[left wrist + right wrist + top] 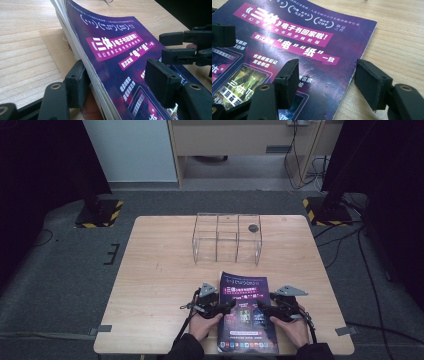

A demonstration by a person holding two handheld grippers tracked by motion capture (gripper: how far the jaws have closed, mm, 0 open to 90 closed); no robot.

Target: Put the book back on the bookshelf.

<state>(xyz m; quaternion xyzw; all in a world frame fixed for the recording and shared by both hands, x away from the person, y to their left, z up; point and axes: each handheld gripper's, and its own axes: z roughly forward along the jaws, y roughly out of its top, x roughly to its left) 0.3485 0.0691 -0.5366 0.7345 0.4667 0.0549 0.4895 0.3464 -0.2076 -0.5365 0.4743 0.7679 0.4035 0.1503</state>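
Observation:
A purple book with white and pink print lies at the front middle of the wooden table. My left gripper is at its left edge, open. In the left gripper view the jaws straddle that edge: one jaw sits under the raised stack of pages, the other above the cover. A tan sheet lies flat beneath the lifted part. My right gripper hovers open over the book's right edge, one jaw above the cover, the other above bare wood.
A clear acrylic organiser with several compartments stands at the back middle of the table; a small dark round thing sits in its rear right cell. Black stands with striped bases flank the table on the floor.

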